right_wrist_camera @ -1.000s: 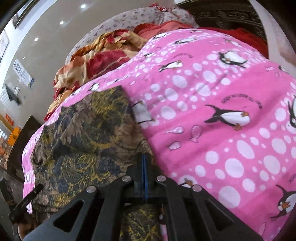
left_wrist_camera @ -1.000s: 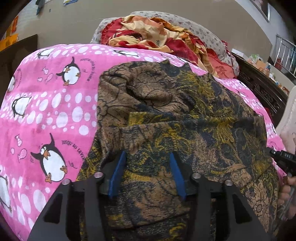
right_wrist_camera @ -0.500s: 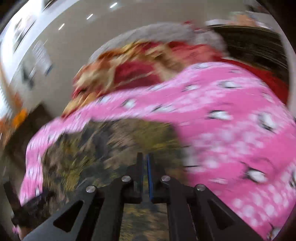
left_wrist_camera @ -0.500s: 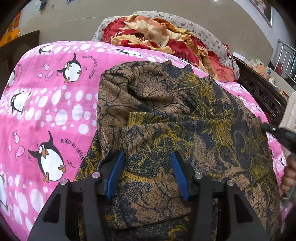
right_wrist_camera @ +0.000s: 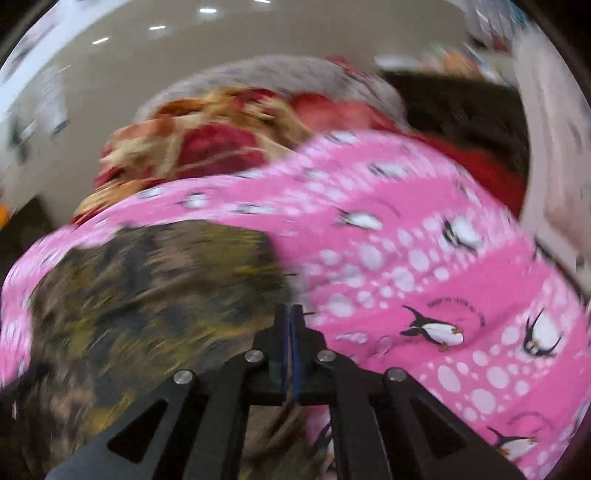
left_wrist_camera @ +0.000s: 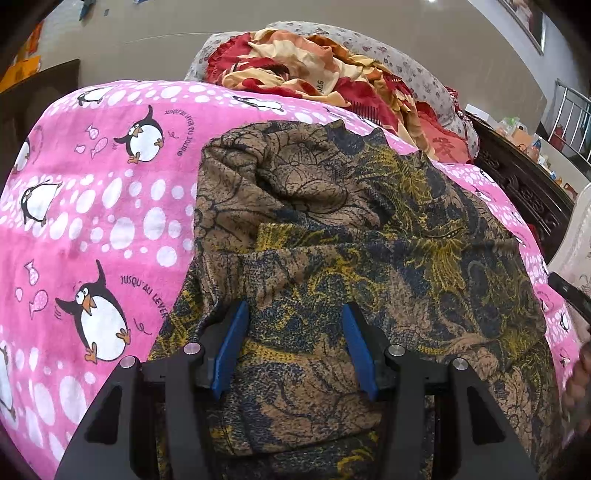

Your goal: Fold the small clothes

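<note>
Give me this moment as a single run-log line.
garment: brown-gold patterned cloth, rumpled on pink penguin blanket | left gripper: open over cloth | right gripper: shut, view blurred | fold: unfinished

A pink blanket (left_wrist_camera: 110, 206) with white dots and penguins covers the bed; the print carries the words "JUSQU'AU LEVER". In the right wrist view the same blanket (right_wrist_camera: 406, 258) is blurred. Behind it lies a heap of red and cream bedding (left_wrist_camera: 314, 74) against a grey flowered pillow (left_wrist_camera: 413, 70). At the right stands a dark carved wooden frame (left_wrist_camera: 524, 181), and beyond it a shelf with small items (left_wrist_camera: 517, 129), too small to tell. A metal railing (left_wrist_camera: 569, 110) is at the far right. The wall (left_wrist_camera: 147, 33) is beige.
</note>
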Action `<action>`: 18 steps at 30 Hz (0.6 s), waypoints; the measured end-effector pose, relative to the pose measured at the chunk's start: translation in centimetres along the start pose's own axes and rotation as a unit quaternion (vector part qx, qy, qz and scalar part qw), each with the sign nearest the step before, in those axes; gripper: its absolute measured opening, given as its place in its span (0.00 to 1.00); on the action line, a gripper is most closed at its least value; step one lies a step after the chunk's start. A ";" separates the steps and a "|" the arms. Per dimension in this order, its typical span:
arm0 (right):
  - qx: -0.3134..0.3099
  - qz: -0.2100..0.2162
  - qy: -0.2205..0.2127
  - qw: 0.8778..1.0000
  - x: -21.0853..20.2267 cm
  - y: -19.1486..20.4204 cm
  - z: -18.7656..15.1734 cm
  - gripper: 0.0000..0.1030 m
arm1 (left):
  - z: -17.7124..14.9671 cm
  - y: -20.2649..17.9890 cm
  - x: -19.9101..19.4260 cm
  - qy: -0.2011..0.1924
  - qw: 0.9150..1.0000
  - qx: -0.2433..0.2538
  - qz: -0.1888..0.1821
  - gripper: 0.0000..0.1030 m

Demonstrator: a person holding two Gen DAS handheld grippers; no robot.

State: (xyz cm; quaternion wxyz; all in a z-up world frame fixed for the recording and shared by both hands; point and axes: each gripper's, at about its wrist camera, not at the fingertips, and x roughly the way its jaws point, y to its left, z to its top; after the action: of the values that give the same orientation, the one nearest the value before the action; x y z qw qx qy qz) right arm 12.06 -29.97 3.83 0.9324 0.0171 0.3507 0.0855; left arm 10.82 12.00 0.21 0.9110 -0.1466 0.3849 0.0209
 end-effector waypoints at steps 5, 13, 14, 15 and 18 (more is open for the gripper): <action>-0.115 0.061 0.028 0.991 -1.1 5.5 -2.2 0.06 | 0.0 0.0 0.0 0.000 1.000 0.000 0.000 0.32; -0.080 0.064 0.095 0.990 1.2 4.1 -4.2 0.08 | 0.0 0.0 0.0 0.001 1.000 0.001 0.002 0.32; -0.081 0.064 0.095 0.990 1.2 4.1 -4.1 0.08 | 0.0 0.0 0.0 0.001 1.000 0.002 0.002 0.32; -0.080 0.065 0.095 0.990 1.3 4.1 -4.2 0.08 | 0.0 0.0 0.0 0.001 1.000 0.002 0.002 0.32; -0.077 0.068 0.095 0.990 1.2 4.1 -4.4 0.08 | 0.0 0.0 0.0 0.001 1.000 0.001 0.001 0.32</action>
State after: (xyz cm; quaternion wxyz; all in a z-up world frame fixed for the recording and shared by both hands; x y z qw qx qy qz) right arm 9.52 -25.85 0.11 0.8855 -0.0391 0.4281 0.1765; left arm 10.81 11.98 0.22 0.9108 -0.1458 0.3856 0.0213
